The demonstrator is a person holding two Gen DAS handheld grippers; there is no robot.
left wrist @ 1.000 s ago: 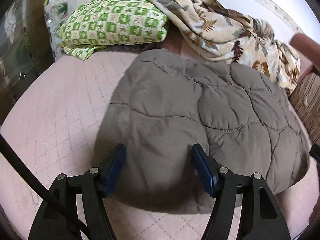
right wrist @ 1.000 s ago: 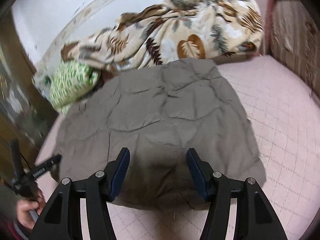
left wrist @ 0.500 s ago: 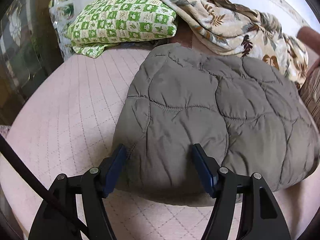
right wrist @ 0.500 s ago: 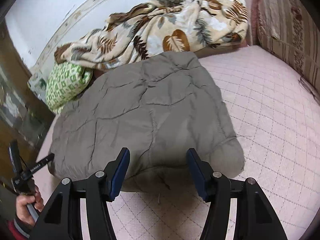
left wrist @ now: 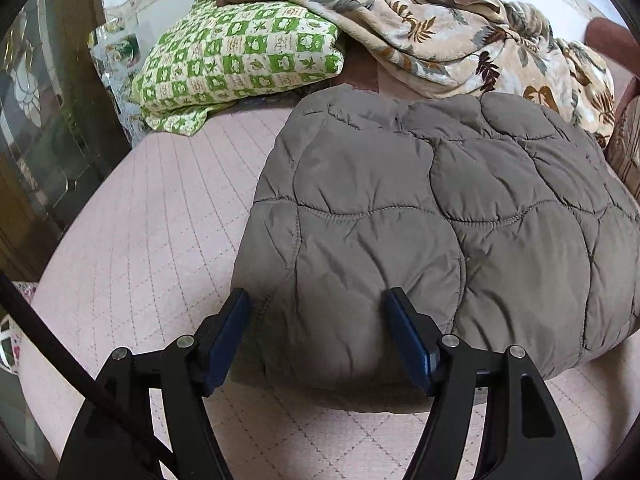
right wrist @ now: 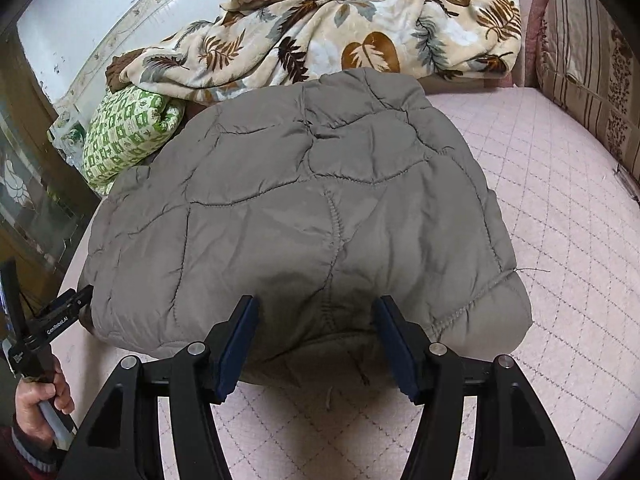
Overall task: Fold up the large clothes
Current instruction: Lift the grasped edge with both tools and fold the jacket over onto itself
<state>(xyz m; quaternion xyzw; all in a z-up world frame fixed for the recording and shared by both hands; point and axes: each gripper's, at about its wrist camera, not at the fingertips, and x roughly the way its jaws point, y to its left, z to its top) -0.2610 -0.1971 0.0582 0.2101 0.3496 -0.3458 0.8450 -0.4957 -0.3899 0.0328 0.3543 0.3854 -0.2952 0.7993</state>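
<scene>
Grey-brown quilted jacket [left wrist: 440,216], folded into a thick bundle, lies on the pink quilted bed cover [left wrist: 152,216], taking up the middle of both wrist views. Its near edge bulges toward the cameras, and its far edge reaches almost to the leaf-print fleece blanket [right wrist: 340,36] heaped along the far wall. A green-and-cream checked pillow [left wrist: 244,60] sits at the far left, partly under one end of that blanket, just beyond the jacket's far left corner. A striped, patterned cushion [right wrist: 588,80] stands at the far right edge of the bed.

The left gripper [left wrist: 318,320] hangs over the near left part of the jacket with its blue-padded jaws set wide apart; the padded fabric shows between them, but neither pad presses on it and nothing is held. The right gripper [right wrist: 316,328] is poised the same way over the near middle of the jacket's edge, above the folded hem. Its jaws have just been opening a little further; the jacket's edge lies between them, ungripped, with a gap on either side.

In the right wrist view the left gripper's dark fingers [right wrist: 76,298] point at the jacket's near left corner, just beside it, and the person's left hand [right wrist: 36,398] grips the handle low at the left edge, a dark cuff at the wrist.
</scene>
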